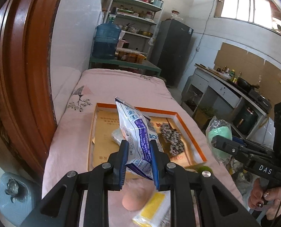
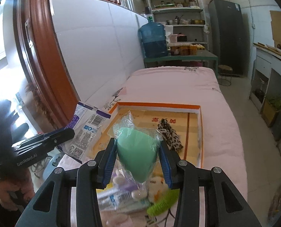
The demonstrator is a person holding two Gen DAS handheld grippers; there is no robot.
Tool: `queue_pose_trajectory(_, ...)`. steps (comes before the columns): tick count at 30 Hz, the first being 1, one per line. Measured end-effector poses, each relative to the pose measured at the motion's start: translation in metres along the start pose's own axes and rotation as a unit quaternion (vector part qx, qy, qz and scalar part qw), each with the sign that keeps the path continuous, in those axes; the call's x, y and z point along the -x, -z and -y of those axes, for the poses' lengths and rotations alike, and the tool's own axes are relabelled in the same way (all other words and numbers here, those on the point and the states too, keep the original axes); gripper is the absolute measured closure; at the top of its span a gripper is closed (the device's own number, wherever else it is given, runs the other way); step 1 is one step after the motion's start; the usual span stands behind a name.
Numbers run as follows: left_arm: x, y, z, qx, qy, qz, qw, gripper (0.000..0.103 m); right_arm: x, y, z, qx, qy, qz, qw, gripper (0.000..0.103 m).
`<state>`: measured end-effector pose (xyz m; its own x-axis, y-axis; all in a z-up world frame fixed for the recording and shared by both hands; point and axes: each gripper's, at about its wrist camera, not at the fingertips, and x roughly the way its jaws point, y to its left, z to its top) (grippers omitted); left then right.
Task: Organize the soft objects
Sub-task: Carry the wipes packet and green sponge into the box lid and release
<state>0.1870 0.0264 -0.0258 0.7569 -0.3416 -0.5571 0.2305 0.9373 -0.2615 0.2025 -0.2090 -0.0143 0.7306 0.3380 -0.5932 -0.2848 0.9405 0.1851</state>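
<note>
Packet [image 1: 138,138] of white and purple plastic clamped upright in left tool [image 1: 138,164], raised over near edge of orange-rimmed box [image 1: 189,130], presumably for dropping inside. Green sponge in clear wrap [image 2: 136,151] pinched in right tool [image 2: 137,163], likewise poised short of box, at 12 o'clock from it. Leopard-print cloth [image 2: 169,134] already in box, toward 2 o'clock. Loose soft items [image 2: 155,189] heaped below on pink bed [image 2: 216,113], apparently awaiting sorting.
</note>
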Motion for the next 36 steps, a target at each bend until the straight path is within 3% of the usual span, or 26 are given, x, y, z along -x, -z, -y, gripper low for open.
queue_pose_trajectory(10, -0.042, -0.022, -0.017, -0.002, -0.021, -0.014, 0.9997, 0.08, -0.06, -0.033, 0.0, 0.001, -0.011, -0.026, 1.0, 0.059)
queue_pose_trajectory(18, -0.079, -0.045, -0.027, 0.002, -0.031, -0.031, 0.999, 0.08, -0.105, -0.061, 0.006, 0.002, 0.003, -0.054, 0.999, 0.059)
queue_pose_trajectory(24, -0.108, -0.052, -0.035, 0.001, -0.049, -0.053, 0.9974, 0.08, -0.145, -0.061, 0.014, -0.005, 0.008, -0.097, 0.995, 0.059)
queue_pose_trajectory(36, -0.141, -0.055, -0.045, 0.007, -0.053, -0.071, 0.9961, 0.08, -0.183, -0.061, 0.019, -0.013, 0.019, -0.122, 0.992, 0.059)
